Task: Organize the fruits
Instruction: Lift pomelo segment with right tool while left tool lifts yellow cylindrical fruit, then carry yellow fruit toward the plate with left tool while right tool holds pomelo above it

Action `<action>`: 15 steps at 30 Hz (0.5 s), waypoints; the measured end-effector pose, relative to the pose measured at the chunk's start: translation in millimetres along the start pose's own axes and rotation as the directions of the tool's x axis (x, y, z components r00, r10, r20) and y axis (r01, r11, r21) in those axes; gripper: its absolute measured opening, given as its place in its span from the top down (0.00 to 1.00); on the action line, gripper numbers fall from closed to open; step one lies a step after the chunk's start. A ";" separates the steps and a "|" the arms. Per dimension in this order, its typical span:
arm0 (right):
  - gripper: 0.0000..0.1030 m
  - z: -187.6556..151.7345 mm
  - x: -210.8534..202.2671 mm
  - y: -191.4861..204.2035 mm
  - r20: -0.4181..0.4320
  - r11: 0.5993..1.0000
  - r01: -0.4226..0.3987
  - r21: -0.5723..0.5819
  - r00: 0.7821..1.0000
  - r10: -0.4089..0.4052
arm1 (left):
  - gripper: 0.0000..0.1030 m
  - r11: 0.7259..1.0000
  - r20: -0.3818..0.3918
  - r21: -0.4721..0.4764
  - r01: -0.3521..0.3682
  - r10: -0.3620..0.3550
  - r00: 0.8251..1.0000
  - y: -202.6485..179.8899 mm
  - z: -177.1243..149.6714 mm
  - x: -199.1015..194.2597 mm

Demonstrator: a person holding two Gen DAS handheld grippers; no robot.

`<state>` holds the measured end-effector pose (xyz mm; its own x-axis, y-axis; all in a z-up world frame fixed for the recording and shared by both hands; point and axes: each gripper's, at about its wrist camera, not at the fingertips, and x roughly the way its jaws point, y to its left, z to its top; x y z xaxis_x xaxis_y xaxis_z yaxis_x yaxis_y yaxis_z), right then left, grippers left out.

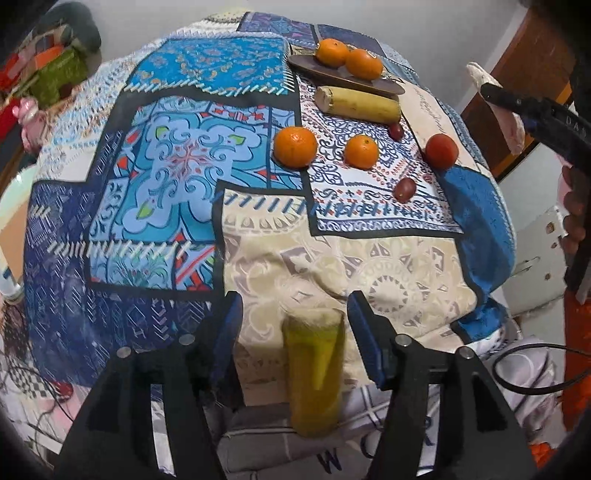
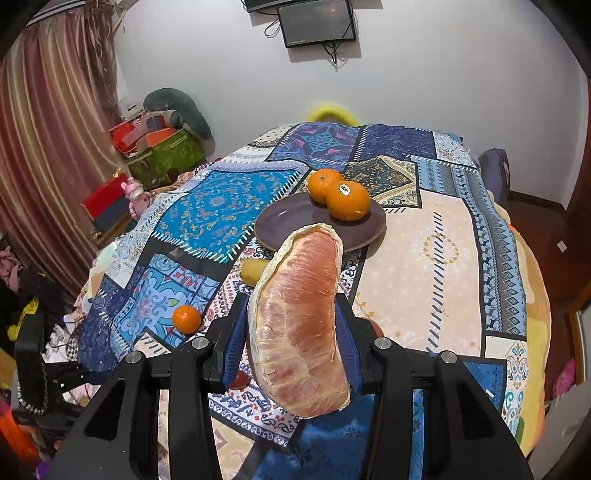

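My right gripper (image 2: 291,332) is shut on a plastic-wrapped pink pomelo wedge (image 2: 299,325) and holds it above the table; the wedge also shows in the left wrist view (image 1: 495,107). A dark plate (image 2: 288,225) beyond it holds two oranges (image 2: 347,201). My left gripper (image 1: 293,332) is open near the table's front edge, with a yellow-green banana piece (image 1: 314,369) between its fingers, untouched. On the cloth lie a banana piece (image 1: 358,104), two loose oranges (image 1: 295,146), a tomato (image 1: 441,151) and two small dark red fruits (image 1: 404,190).
The table has a patchwork cloth (image 1: 177,166). Boxes and a green bin (image 2: 166,155) stand on the floor at left, with a pink toy (image 2: 135,195). A monitor (image 2: 317,22) hangs on the wall. A cable (image 1: 528,369) lies on the floor at the right.
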<state>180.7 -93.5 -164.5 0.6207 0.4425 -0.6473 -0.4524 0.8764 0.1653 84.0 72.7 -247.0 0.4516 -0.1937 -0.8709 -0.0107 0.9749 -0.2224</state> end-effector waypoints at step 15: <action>0.60 -3.8 3.9 -2.3 -0.010 1.000 0.002 0.009 1.000 -0.002 | 0.44 0.999 -0.068 0.037 -0.012 0.015 0.998 -13.4 -16.9 18.8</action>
<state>181.7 -94.5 -170.2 0.6153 0.4388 -0.6548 -0.4456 0.8789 0.1703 77.5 54.0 -267.8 0.3894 -0.1865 -0.9020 0.0165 0.9805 -0.1956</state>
